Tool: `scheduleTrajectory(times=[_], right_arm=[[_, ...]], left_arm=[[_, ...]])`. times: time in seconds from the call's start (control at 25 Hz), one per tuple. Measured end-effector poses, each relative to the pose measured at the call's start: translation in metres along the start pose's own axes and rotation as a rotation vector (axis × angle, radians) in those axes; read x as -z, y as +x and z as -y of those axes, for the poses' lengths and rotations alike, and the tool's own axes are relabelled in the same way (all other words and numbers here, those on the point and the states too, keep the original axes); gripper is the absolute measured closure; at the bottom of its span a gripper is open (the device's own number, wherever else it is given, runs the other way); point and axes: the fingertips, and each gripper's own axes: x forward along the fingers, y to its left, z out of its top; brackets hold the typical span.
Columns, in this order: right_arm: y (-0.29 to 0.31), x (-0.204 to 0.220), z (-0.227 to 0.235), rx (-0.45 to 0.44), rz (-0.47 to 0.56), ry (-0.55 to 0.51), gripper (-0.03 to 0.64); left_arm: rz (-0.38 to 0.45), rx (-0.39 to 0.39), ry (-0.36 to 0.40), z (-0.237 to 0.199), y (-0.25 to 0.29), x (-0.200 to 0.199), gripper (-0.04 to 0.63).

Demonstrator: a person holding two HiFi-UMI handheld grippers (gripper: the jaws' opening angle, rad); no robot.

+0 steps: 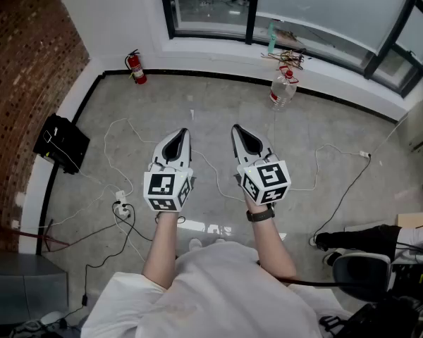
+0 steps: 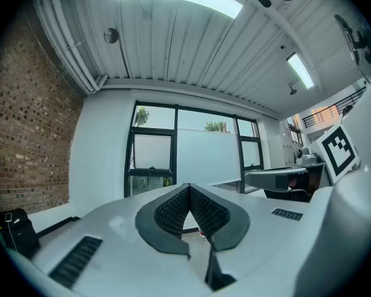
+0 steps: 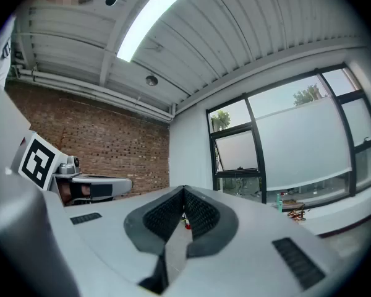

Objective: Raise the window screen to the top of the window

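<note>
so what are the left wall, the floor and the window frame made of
Left wall: bare brick, matte; mortar joints show.
Floor: probably concrete, grey, mottled, slight sheen from reflected light.
Window frame: likely painted metal; thin, smooth black bars.

Open floor [image 1: 211,104] to window [image 1: 324,13]; bottle [image 1: 283,90], cables [image 1: 105,145] lie between.

Room is looking like a bare lab or office. Cables [image 1: 113,141] are trailing over concrete floor [image 1: 218,108]; fire extinguisher [image 1: 135,67] is standing near brick wall [image 1: 21,62].
</note>
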Motion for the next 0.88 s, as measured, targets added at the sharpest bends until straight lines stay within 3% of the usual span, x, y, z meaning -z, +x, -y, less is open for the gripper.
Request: scheduleTrajectory(times=[0.32, 0.52, 0.88], right_arm=[[-0.007, -0.02, 0.0, -0.058, 0.092, -0.014, 0.617], [-0.002, 0.0, -0.009, -0.097, 0.051, -0.014, 0.617], [0.068, 0.031, -0.016, -0.104, -0.008, -0.001, 0.617]], left_arm=[[-0.005, 0.003, -0.007, 0.012, 0.007, -0.003, 0.597], [-0.02, 0.006, 0.021, 0.018, 0.005, 0.007, 0.597], [-0.038, -0.011, -0.017, -0.047, 0.032, 0.036, 0.597]])
